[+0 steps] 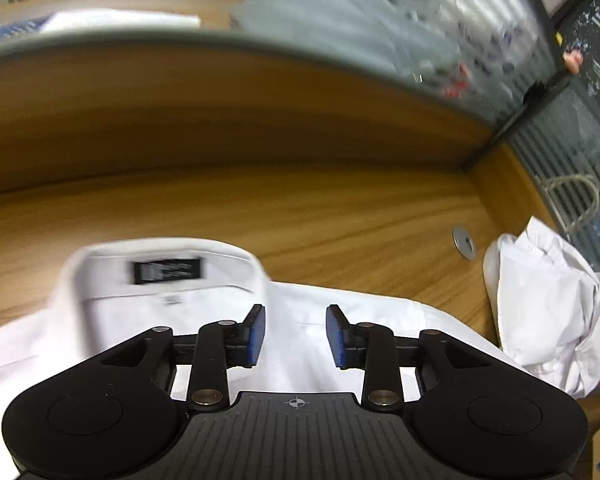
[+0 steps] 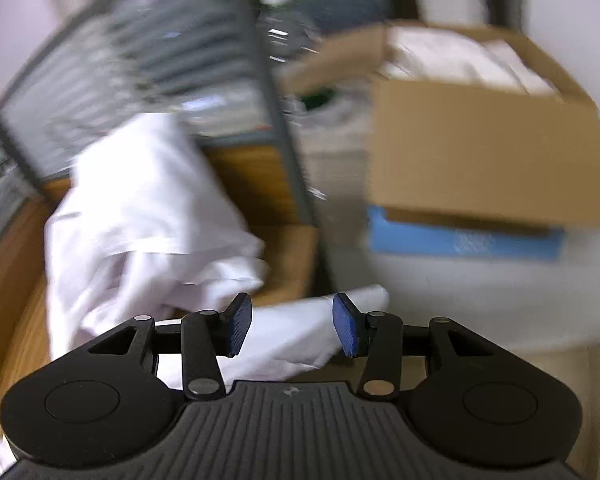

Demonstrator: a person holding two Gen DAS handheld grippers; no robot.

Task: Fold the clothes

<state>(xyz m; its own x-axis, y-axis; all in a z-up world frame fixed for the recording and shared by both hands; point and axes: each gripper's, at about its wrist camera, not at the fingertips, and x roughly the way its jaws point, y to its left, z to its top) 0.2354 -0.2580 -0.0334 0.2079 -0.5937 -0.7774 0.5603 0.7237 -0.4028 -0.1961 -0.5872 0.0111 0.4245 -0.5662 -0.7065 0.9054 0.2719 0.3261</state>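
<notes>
A white collared shirt lies flat on the wooden desk, its collar with a black label toward the back. My left gripper hovers open over the shirt's shoulder area, nothing between its blue pads. A crumpled heap of white clothes sits at the desk's right end. In the blurred right wrist view that heap rises at left and a white fabric flap lies under my right gripper, which is open and holds nothing.
A wooden back panel and a ribbed glass partition close off the desk at the back and right. A metal cable grommet sits in the desktop. Beyond the desk edge stands an open cardboard box on a blue box.
</notes>
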